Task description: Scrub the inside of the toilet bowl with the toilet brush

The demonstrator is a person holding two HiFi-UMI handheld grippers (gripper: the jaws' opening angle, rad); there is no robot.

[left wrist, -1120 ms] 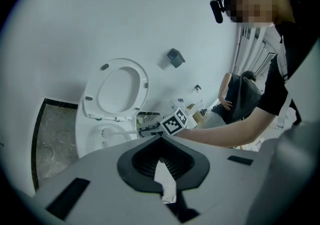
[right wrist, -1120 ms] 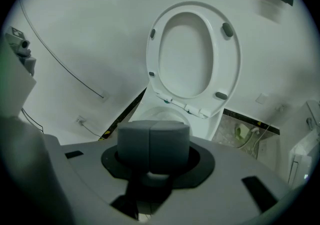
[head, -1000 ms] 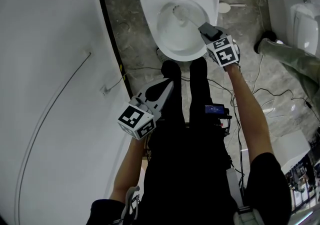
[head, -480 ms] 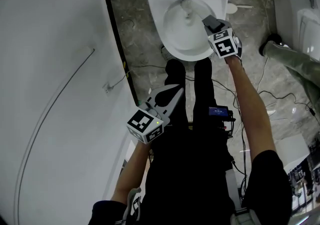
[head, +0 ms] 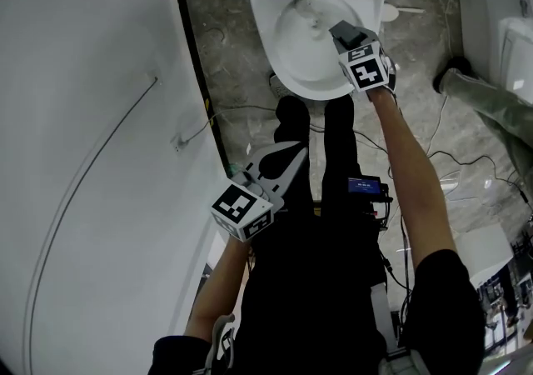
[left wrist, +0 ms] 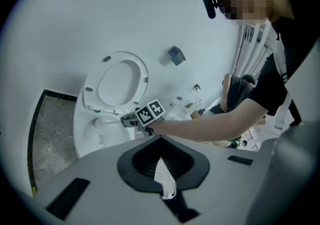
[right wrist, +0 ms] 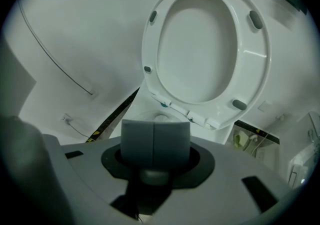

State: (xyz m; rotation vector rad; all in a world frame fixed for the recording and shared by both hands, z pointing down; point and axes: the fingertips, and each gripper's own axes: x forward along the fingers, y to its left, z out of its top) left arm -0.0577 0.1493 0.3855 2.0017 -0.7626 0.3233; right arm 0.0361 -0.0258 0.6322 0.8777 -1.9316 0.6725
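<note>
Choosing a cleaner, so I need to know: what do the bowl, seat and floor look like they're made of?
Bowl: likely glazed ceramic. It is white and smooth, with a glossy surface and soft reflections.
Seat: probably moulded plastic. It is a thin glossy white ring with grey bumpers underneath.
Floor: stone or stone-look tile. It is mottled grey-brown and veined, with a faint sheen.

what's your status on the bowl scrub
Right gripper shut on toilet brush, head down in the toilet bowl. Left gripper shut, empty, near the person's legs. Seat up, nothing in the way.
</note>
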